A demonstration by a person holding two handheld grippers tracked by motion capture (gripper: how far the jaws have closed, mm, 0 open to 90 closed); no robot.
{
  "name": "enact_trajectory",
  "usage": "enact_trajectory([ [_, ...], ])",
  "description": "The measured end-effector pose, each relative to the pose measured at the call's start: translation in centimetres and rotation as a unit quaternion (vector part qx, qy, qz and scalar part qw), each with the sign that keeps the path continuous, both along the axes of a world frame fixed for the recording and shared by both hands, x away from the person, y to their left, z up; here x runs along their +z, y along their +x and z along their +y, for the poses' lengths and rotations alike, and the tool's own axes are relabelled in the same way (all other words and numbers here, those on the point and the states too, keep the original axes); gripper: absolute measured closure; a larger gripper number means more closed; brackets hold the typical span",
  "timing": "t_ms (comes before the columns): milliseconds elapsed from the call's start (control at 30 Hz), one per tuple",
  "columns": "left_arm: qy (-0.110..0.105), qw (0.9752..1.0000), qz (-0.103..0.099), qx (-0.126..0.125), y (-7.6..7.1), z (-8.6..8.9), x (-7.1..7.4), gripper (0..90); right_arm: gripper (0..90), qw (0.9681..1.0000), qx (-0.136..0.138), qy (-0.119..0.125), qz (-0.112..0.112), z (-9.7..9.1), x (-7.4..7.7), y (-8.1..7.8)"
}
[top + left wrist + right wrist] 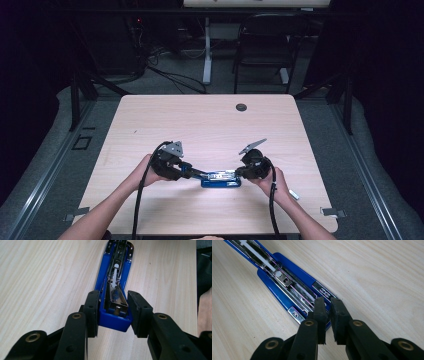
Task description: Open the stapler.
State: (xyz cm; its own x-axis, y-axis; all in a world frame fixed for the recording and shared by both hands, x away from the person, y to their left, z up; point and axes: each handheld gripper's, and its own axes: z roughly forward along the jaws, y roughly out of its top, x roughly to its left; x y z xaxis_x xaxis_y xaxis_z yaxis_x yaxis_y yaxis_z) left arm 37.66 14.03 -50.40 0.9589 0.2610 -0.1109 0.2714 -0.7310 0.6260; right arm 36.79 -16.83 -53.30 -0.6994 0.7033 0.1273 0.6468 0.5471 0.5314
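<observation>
Left tongs (112,312) clamp the blue stapler's (113,282) hinged end on the bench (50,277); right tongs (327,312), nearly together, pinch its front tip.

**Around my table**

My landmark is the wooden table (210,120). A dark round cap (241,107) sits near its far edge. Beyond that edge I see a black chair (265,47), a white post (207,50) and floor cables (170,75).

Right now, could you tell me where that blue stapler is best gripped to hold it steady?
Grip the blue stapler at its boxy hinge end, approaching along its length with jaws across the width, as the left gripper does: those sides are flat and parallel, while the front carries open metal parts.
</observation>
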Motion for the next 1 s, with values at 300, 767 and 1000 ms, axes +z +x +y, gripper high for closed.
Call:
enact_trajectory([
  [300, 0.004, 0.9999, 0.014, 0.001, 0.3, 0.3, -0.5, 63.5, 83.3, 1.0000, 0.003, -0.003, 0.002, -0.1, 0.0, 0.1],
  [767, 0.026, 0.9994, 0.021, 0.003, 0.3, 0.7, -1.3, 62.5, 82.8, 1.0000, 0.001, 0.002, 0.001, -0.1, -0.1, 0.0],
  [1000, 0.023, 0.9993, 0.029, 0.001, 0.5, 0.8, -1.6, 62.2, 82.8, 1.0000, 0.003, 0.000, 0.002, -0.1, -0.1, 0.1],
])
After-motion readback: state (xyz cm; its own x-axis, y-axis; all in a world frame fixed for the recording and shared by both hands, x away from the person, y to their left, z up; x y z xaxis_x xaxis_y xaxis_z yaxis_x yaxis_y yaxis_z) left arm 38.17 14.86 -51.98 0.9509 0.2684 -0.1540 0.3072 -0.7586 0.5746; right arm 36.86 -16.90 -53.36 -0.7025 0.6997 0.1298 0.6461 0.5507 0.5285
